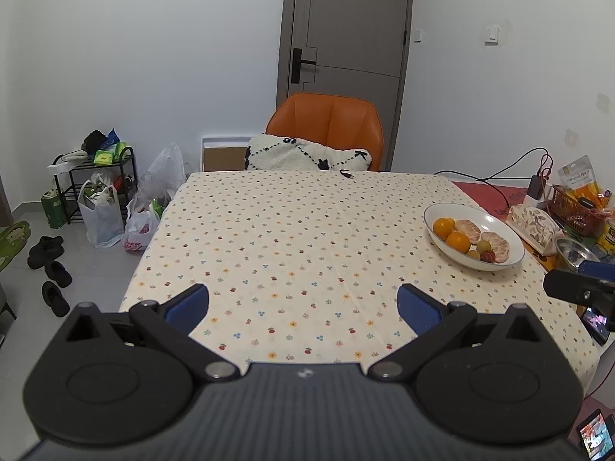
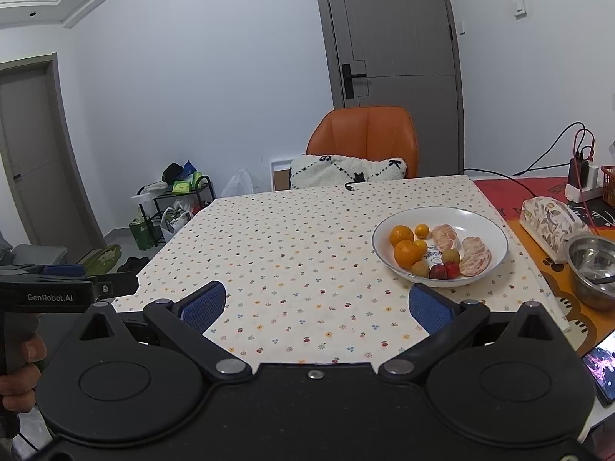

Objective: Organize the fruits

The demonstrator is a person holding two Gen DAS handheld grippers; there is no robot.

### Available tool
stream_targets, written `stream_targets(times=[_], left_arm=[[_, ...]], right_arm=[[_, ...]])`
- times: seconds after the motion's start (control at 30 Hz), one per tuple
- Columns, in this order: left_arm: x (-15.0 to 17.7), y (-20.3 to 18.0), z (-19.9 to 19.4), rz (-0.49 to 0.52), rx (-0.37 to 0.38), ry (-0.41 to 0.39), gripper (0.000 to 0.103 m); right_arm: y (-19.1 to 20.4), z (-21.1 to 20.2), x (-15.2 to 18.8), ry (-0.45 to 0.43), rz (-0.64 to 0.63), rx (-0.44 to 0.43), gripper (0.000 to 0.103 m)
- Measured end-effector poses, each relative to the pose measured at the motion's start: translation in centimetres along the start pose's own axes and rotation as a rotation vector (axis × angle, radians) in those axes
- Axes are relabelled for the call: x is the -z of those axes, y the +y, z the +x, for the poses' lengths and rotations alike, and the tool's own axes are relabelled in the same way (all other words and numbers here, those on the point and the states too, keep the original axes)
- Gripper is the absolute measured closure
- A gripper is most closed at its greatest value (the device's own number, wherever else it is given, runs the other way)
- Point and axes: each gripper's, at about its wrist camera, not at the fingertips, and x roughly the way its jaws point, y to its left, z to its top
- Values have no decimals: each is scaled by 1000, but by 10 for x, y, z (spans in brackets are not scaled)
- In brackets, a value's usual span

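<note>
Left tool (image 1: 303,303) hangs over the bare tabletop (image 1: 292,230), jaws spread wide with nothing in them. Right tool (image 2: 317,305) is the same, gaping and empty. The fruits (image 2: 438,249) all sit together in the white bowl (image 2: 488,230), about 1 o'clock from the right tool. Honestly this could be already sorted or about to get rearranged, can't call it.
</note>
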Motion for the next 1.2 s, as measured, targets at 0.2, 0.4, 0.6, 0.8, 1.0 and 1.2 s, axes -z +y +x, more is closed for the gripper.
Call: stream_targets(times=[0.2,0.4,0.6,0.8,1.0,1.2], left_arm=[[0,-1,0,0,-3,3,0],[1,-1,0,1,-1,4,0],[1,-1,0,-3,-2,6,0],[1,-1,0,-3,-2,6,0],[1,-1,0,-3,-1,8,0],[1,-1,1,-2,0,8,0]], right_arm=[[-1,1,1,2,2,4,0],[-1,2,0,2,0,3,0],[1,2,1,1,-7,-1,0],[0,2,1,-2,-2,2,0],[0,2,1,2,-3,3,0],[0,3,1,2,-3,4,0]])
